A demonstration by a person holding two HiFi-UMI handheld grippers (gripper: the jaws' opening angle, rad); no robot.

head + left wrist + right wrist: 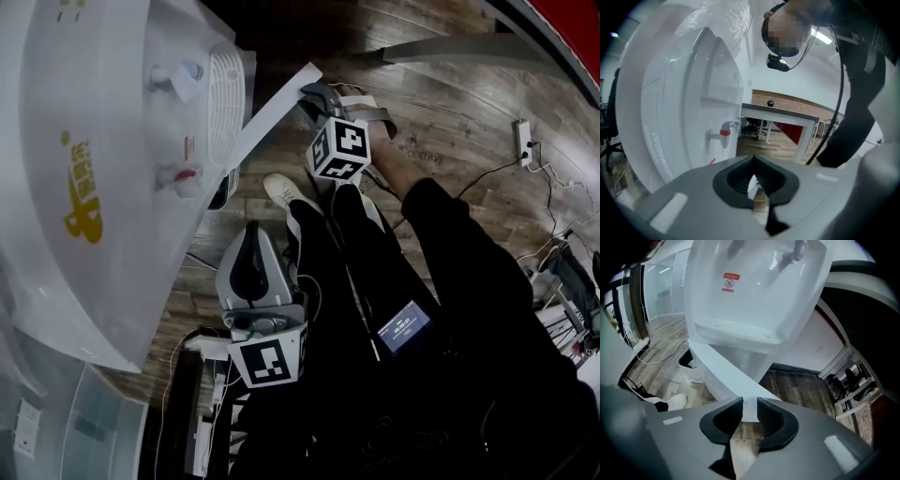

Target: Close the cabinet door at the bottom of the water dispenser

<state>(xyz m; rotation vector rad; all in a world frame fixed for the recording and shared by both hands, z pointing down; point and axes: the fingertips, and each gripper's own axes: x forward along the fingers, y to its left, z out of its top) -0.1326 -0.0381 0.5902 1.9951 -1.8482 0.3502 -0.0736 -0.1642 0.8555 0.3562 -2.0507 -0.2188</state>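
The cabinet door (272, 112) stands open, swung out from the bottom of the water dispenser (103, 187) on the left, over the wood floor (450, 103). The right gripper (749, 409) pinches the door's free edge between its pads. Nearer, the left gripper (753, 161) has its jaws pressed together on nothing, beside the dispenser.

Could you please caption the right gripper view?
Right tongs clamp the edge of the open cabinet door on the water dispenser.

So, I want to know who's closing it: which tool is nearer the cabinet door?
Right. The right tool holds the door by its edge, between its jaws. The left tool, shut, sits beside the dispenser, apart from the door.
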